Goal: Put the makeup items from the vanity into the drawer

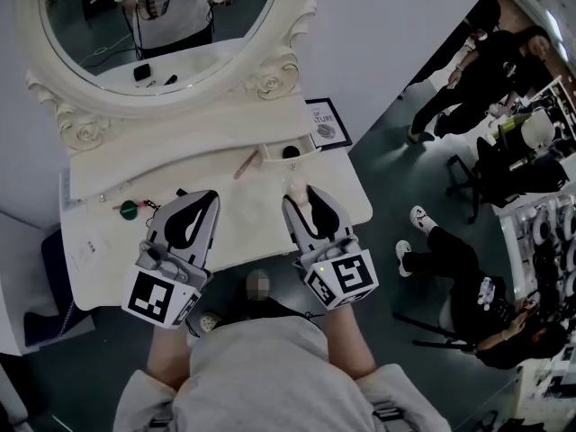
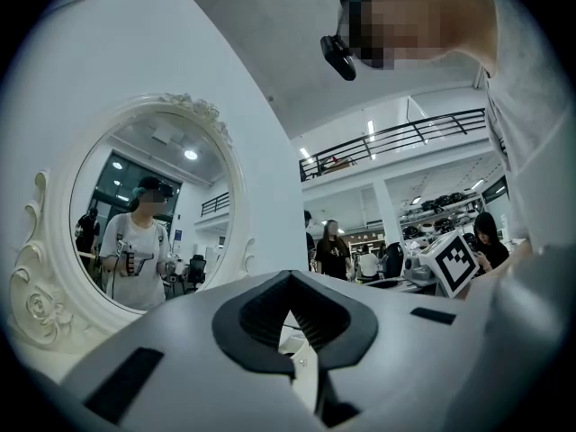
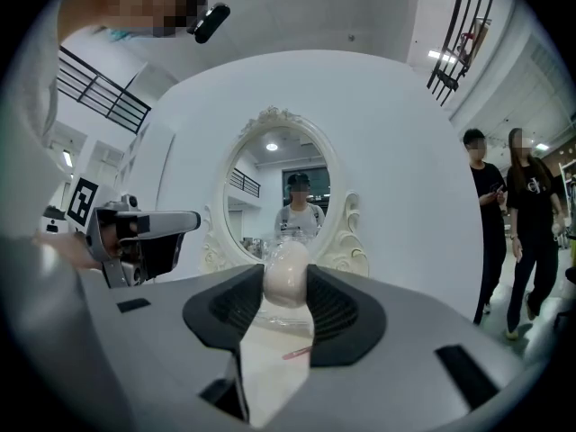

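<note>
My right gripper (image 1: 304, 198) is shut on a beige egg-shaped makeup sponge (image 3: 286, 275) that sits in a clear wrapper, held just above the white vanity top (image 1: 243, 228). Its pads press the sponge from both sides. To its left, my left gripper (image 1: 205, 198) hovers over the vanity with its fingertips together and nothing between them. A small drawer (image 1: 270, 157) stands open on the raised shelf beyond the right gripper, with a dark round item (image 1: 291, 151) inside. A pink pencil (image 1: 246, 163) lies just left of the drawer. A green round item (image 1: 129, 210) lies left of the left gripper.
The oval mirror (image 1: 162, 25) in its ornate white frame rises behind the shelf. A framed sign (image 1: 326, 124) leans at the vanity's far right corner. Several people stand or sit on the floor to the right. The vanity's front edge is right under both grippers.
</note>
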Tool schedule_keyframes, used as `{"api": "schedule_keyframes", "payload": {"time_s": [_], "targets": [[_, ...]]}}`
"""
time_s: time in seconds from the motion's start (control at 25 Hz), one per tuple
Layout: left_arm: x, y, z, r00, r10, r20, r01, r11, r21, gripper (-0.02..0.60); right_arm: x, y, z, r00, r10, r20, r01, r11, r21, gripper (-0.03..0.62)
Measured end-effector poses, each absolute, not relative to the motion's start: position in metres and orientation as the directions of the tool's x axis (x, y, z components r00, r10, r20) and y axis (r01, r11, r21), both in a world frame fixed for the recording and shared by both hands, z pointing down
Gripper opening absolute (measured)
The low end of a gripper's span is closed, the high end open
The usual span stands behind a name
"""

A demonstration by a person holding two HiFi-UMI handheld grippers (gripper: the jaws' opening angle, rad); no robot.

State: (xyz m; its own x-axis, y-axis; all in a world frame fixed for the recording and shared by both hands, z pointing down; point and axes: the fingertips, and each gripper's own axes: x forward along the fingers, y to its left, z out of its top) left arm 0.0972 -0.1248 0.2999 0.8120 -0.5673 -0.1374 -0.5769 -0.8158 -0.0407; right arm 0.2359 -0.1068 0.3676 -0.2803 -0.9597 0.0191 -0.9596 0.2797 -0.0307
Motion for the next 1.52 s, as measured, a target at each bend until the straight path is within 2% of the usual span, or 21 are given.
{"api": "schedule_keyframes", "payload": {"time_s": [0.36,0.96,1.52], "targets": [[0.12,-0.135,0.306,0.814,-0.567,-0.124,-0.574,-0.818,-0.034,0.011,0.26,-0.118,0.383,-0.276,-0.959,0.069,-0.961,0.275,-0.022,0.153],[0.128,-0.162,0.315,0.779,-0.618,-0.106,-0.624,-0.781,-0.03,0.011,0.293,-0.16,0.423,-0.304,-0.92,0.248,-0.944,0.326,0.053,0.157],[0.121,-0.189,0.322,0.723,-0.687,-0.07,-0.69,-0.723,-0.031,0.011,0.312,-0.215,0.474,-0.366,-0.766,0.529,-0.852,0.504,0.141,0.16]]}}
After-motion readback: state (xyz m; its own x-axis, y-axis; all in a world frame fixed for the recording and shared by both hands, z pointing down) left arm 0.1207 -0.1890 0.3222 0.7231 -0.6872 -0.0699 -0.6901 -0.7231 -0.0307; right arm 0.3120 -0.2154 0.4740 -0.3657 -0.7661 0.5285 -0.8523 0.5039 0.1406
